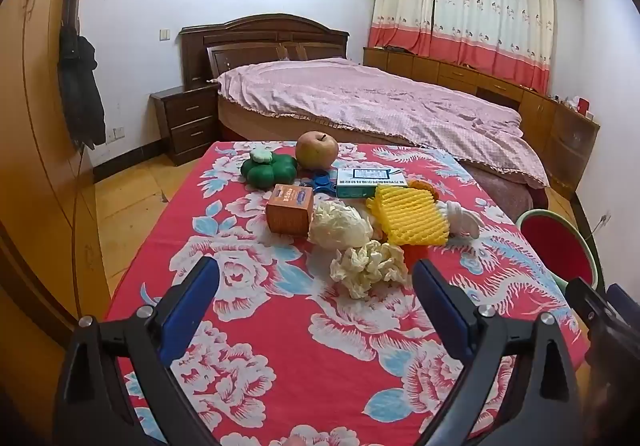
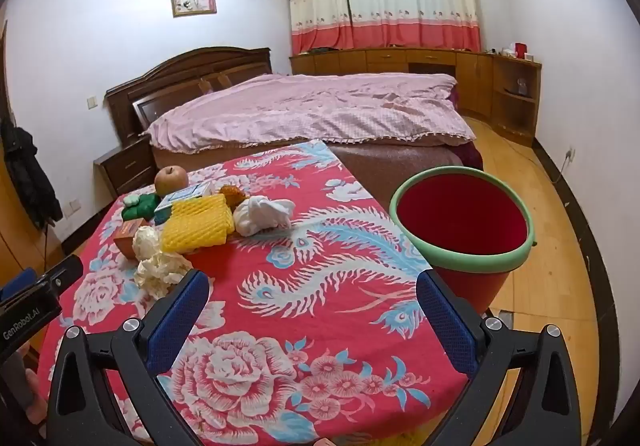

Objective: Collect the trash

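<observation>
A red flowered cloth covers the table. On it lie a crumpled cream paper ball, a second crumpled wad, a yellow foam net and a white tissue bundle. A red bucket with a green rim stands off the table's right side. My left gripper is open, short of the nearest paper ball. My right gripper is open over bare cloth, holding nothing.
Farther back sit an apple, a green flower-shaped object, an orange box, a white and teal box and a blue item. A bed lies beyond the table, with a nightstand at left.
</observation>
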`<state>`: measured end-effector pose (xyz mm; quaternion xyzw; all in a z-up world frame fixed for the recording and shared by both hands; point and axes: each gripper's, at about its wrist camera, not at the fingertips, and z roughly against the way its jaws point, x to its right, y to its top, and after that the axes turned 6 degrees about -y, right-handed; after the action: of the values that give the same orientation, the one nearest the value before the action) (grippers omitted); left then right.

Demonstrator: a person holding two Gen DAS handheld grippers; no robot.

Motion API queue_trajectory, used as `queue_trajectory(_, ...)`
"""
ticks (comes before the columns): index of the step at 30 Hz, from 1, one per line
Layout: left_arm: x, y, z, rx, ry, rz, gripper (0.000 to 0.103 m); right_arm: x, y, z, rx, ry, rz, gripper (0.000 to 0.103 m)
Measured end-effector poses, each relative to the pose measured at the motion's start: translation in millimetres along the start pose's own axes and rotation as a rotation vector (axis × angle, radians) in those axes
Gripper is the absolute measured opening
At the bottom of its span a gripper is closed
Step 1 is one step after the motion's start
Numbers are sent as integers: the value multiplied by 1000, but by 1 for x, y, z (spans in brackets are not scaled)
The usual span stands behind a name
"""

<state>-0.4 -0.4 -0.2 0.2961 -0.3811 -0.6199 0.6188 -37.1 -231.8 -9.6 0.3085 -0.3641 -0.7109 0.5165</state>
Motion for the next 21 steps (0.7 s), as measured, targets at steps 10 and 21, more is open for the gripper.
queue_trajectory(10, 2, 0, -3, -15, -3, 15, 97, 2, -4, -4, -15, 8, -2, 103)
queue_trajectory(21, -4, -3, -3, -18, -3, 28, 97, 1, -2, -5, -21, 6, -1, 103)
